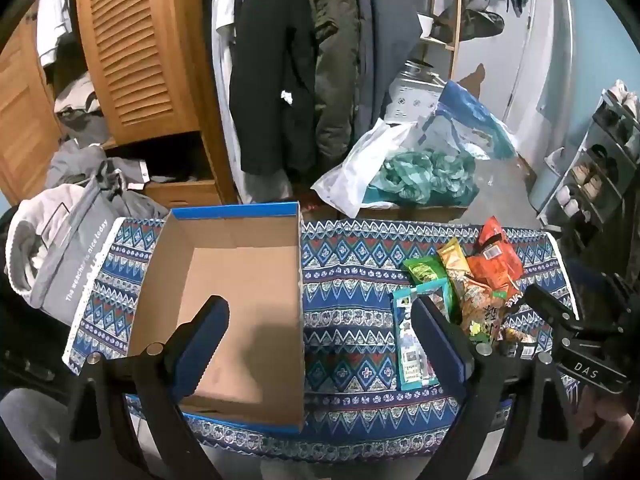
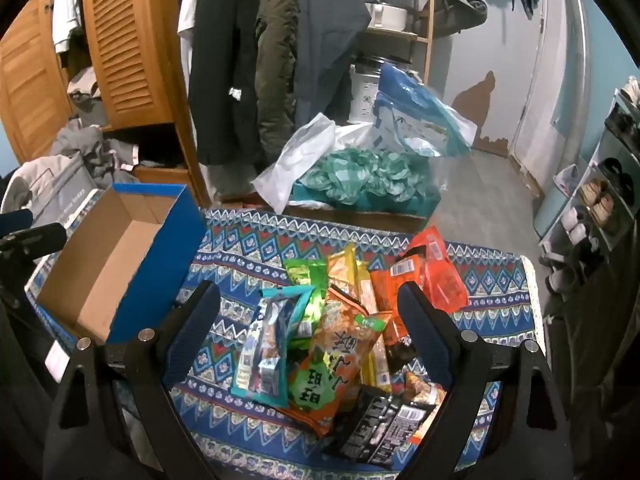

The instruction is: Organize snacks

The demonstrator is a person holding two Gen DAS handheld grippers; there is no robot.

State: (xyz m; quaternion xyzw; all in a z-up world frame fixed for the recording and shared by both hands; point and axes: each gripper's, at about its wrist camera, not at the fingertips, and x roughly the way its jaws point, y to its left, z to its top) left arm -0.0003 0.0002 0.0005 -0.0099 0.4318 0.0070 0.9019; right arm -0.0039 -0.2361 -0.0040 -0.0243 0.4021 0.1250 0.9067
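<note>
An empty cardboard box [image 1: 240,280] with blue outer walls stands on the patterned cloth at the left; it also shows in the right wrist view [image 2: 120,248]. A pile of snack packets [image 2: 344,320] lies to its right, with a teal packet [image 2: 272,344], an orange packet [image 2: 436,276] and a black packet [image 2: 380,428]. The pile shows in the left wrist view [image 1: 472,280]. My left gripper [image 1: 320,336] is open and empty above the box's right wall. My right gripper [image 2: 308,312] is open and empty, hovering over the pile.
The patterned blue cloth [image 1: 352,272] covers a small table. A grey bag [image 1: 60,256] sits off its left edge. Behind are hanging coats [image 1: 300,60], a wooden louvred wardrobe [image 1: 132,48], plastic bags [image 1: 412,168] and a shoe rack [image 1: 600,168] at the right.
</note>
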